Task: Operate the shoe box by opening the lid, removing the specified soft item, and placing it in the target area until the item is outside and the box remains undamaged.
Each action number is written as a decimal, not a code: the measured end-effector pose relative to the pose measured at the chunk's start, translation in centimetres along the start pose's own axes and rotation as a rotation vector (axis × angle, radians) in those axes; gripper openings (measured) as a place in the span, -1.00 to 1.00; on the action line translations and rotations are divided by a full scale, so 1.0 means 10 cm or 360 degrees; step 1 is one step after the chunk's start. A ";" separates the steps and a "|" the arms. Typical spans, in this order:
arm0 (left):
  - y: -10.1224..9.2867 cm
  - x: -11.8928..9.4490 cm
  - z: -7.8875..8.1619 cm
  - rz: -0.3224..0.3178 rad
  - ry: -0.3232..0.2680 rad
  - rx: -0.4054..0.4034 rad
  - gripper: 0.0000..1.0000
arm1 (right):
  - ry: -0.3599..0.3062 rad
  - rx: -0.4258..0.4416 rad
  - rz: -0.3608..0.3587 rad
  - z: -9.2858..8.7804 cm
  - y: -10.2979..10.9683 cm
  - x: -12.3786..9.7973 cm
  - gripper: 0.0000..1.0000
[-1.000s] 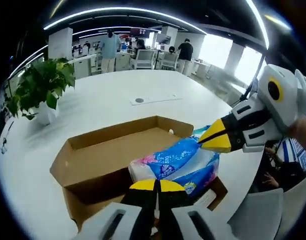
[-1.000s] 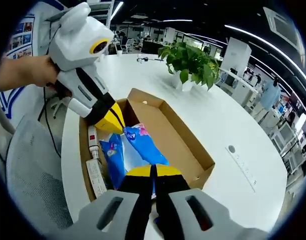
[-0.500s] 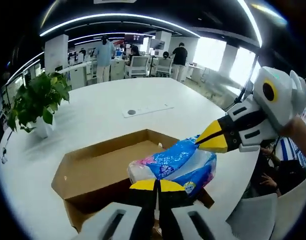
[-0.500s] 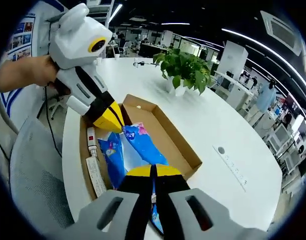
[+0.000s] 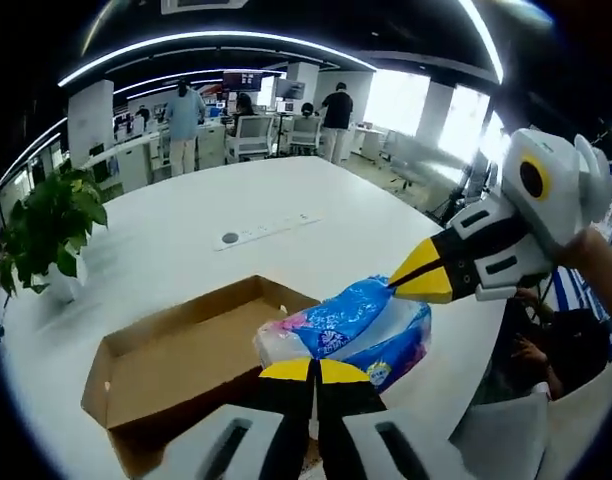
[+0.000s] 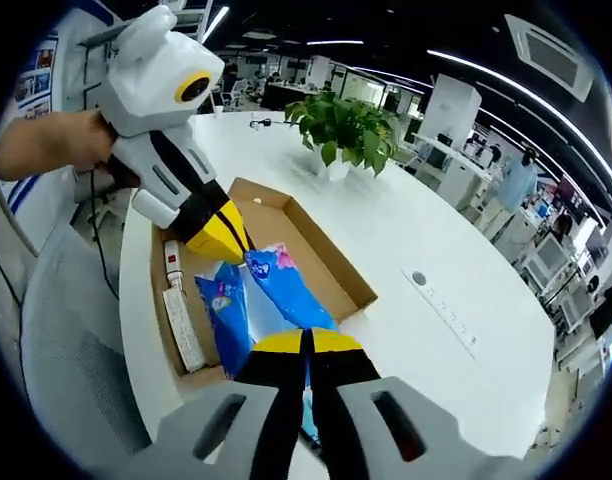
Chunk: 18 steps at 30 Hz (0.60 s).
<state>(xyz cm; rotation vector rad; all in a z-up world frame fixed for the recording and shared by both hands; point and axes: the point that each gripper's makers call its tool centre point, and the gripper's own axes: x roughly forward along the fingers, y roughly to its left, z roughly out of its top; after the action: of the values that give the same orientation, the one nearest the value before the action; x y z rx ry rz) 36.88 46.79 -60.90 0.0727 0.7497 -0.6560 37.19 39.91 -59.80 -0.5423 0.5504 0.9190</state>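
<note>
Now both grippers pinch the same blue pkg of tissues (image 5: 356, 325), one at each end, holding it above the open cardboard box (image 5: 176, 355). In the left gripper view the left gripper (image 5: 311, 368) has its yellow tips pressed together on the near end of the pkg, no gap btwn them, while the right gripper (image 5: 418, 283) comes in from the right w/ its yellow tip clamped on the far end. The pkg is soft plastic wrap, blue w/ white and pink print, and it sags a little btwn the two grips. The box sits below and to the left on the white table (image 5: 186, 250), lid off, brown inside, interior bare where visible. A potted plant (image 5: 46, 235) stands on the table at far left.

In the right gripper view the right gripper (image 6: 304, 342) is closed on the pkg (image 6: 261, 300) and the left gripper (image 6: 221, 235) bites the opposite end, a hand (image 6: 56, 150) around its white body. Under the pkg the box (image 6: 306, 250) holds a white strip-like item (image 6: 178, 310) along its left wall; can't tell what it is. People stand in the office bkgd.
</note>
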 end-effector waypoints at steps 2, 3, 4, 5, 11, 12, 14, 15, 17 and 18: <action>-0.05 0.05 0.02 -0.0014 0.0000 0.0013 -1.00 | 0.0009 0.0016 -0.0021 -0.06 -0.05 -0.05 -1.00; -0.08 0.07 0.03 -0.0021 0.0001 0.0018 -1.00 | 0.0012 0.0022 -0.0027 -0.08 -0.07 -0.07 -1.00; -0.12 0.10 0.05 -0.0033 0.0003 0.0028 -1.00 | 0.0015 0.0027 -0.0037 -0.10 -0.09 -0.09 -1.00; -0.14 0.13 0.06 -0.0039 0.0004 0.0036 -1.00 | 0.0017 0.0034 -0.0047 -0.12 -0.11 -0.11 -1.00; -0.30 0.27 0.11 -0.0080 0.0021 0.0081 -1.00 | 0.0038 0.0076 -0.0094 -0.27 -0.22 -0.21 -1.00; -0.32 0.29 0.11 -0.0086 0.0024 0.0086 -1.00 | 0.0040 0.0091 -0.0107 -0.31 -0.25 -0.24 -1.00; -0.38 0.35 0.13 -0.0105 0.0033 0.0102 -1.00 | 0.0045 0.0106 -0.0117 -0.35 -0.27 -0.27 -1.00; -0.40 0.36 0.14 -0.0110 0.0035 0.0107 -1.00 | 0.0047 0.0107 -0.0120 -0.37 -0.28 -0.29 -1.00; -0.45 0.40 0.16 -0.0124 0.0038 0.0116 -1.00 | 0.0058 0.0109 -0.0130 -0.42 -0.31 -0.33 -1.00; -0.48 0.42 0.17 -0.0133 0.0040 0.0124 -1.00 | 0.0062 0.0112 -0.0134 -0.44 -0.33 -0.35 -1.00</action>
<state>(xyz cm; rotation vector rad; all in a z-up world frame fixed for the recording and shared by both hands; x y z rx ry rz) 37.41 40.21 -61.61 0.1214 0.7545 -0.7651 37.30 33.35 -60.13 -0.5166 0.5884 0.8074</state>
